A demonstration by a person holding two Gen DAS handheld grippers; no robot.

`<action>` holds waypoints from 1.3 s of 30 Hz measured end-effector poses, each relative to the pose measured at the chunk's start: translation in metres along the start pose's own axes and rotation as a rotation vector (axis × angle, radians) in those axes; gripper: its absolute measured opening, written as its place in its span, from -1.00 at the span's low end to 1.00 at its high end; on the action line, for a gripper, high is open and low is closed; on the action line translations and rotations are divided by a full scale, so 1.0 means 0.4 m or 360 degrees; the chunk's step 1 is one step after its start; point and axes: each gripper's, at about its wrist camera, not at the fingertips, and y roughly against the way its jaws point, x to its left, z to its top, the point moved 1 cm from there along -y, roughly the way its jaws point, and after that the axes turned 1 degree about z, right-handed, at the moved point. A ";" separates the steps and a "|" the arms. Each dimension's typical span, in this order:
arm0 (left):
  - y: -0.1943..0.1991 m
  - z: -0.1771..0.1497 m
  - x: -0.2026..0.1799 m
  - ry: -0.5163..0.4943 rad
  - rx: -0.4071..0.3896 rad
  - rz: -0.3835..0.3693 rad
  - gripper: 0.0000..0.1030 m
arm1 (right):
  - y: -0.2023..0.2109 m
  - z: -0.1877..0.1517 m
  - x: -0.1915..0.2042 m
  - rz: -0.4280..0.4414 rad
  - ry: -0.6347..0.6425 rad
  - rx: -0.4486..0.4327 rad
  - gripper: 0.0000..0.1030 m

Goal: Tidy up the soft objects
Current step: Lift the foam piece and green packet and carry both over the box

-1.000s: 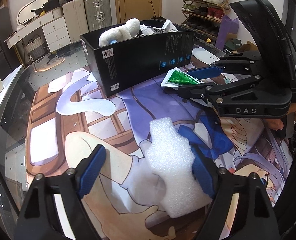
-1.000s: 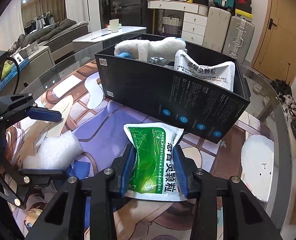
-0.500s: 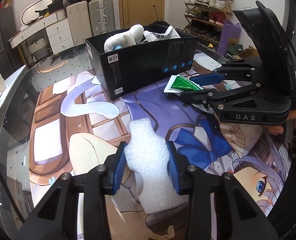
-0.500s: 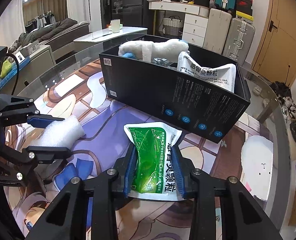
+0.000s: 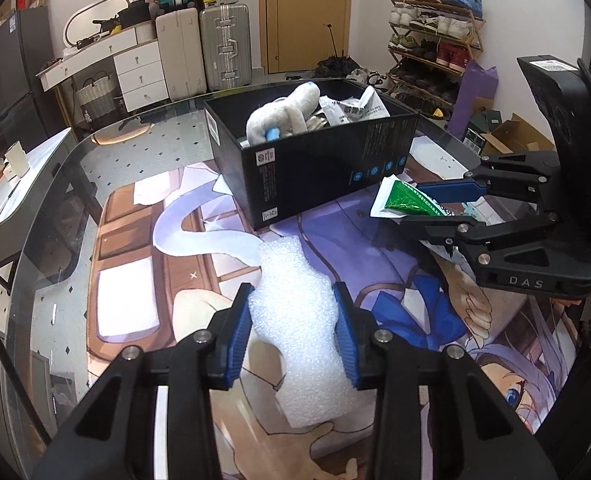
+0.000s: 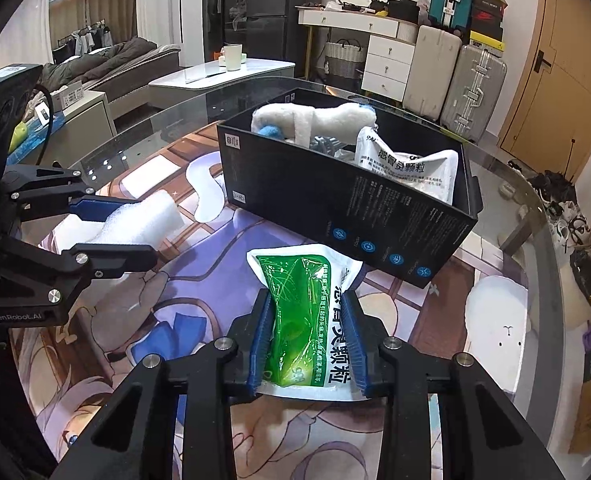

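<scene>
My left gripper is shut on a white foam piece and holds it above the printed mat; it also shows in the right wrist view. My right gripper is shut on a green and white soft pouch, lifted off the mat; the pouch also shows in the left wrist view. A black box stands ahead, holding a white plush toy and a white pouch. The box also shows in the right wrist view.
A glass table carries an anime-print mat. Suitcases, a white drawer unit and a shoe rack stand behind. A white side table with a mug is at the back left.
My left gripper closed on the foam piece and lifted it. Both grippers rose and moved closer to the black box with their loads.
</scene>
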 end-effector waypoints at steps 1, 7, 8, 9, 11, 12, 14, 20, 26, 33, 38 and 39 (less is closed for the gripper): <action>0.004 0.007 -0.001 -0.0004 -0.0008 0.0004 -0.28 | 0.006 0.004 0.000 -0.0002 -0.0003 -0.0003 -0.34; 0.024 0.052 0.001 -0.0024 -0.0054 0.0017 -0.28 | 0.045 0.028 0.000 0.0004 -0.0009 -0.0038 -0.34; 0.025 0.058 0.001 -0.0025 -0.0061 0.0017 -0.28 | 0.051 0.033 0.000 0.0004 -0.0009 -0.0042 -0.34; 0.027 0.065 0.003 -0.0027 -0.0067 0.0020 -0.28 | 0.056 0.037 -0.001 0.0001 -0.0006 -0.0048 -0.34; 0.030 0.077 0.005 -0.0028 -0.0078 0.0026 -0.28 | 0.064 0.046 -0.005 -0.0004 -0.0006 -0.0050 -0.34; 0.032 0.084 0.007 -0.0026 -0.0084 0.0026 -0.28 | 0.071 0.048 -0.011 -0.0001 -0.0013 -0.0053 -0.34; 0.035 0.098 0.010 -0.0019 -0.0093 0.0024 -0.28 | 0.078 0.056 -0.020 -0.0007 -0.0027 -0.0062 -0.34; 0.043 0.131 0.021 -0.0027 -0.0121 0.0029 -0.28 | 0.116 0.083 -0.040 -0.0037 -0.0037 -0.0102 -0.34; 0.053 0.163 0.030 -0.0016 -0.0159 0.0021 -0.28 | 0.143 0.118 -0.050 -0.0054 -0.0032 -0.0130 -0.34; 0.064 0.208 0.033 -0.0040 -0.0189 0.0029 -0.28 | 0.163 0.158 -0.062 -0.0052 -0.0037 -0.0160 -0.34; 0.068 0.235 0.045 -0.0036 -0.0210 0.0021 -0.28 | 0.166 0.184 -0.073 -0.0058 -0.0042 -0.0175 -0.34; 0.069 0.241 0.047 -0.0036 -0.0212 0.0021 -0.28 | 0.167 0.188 -0.073 -0.0057 -0.0043 -0.0178 -0.34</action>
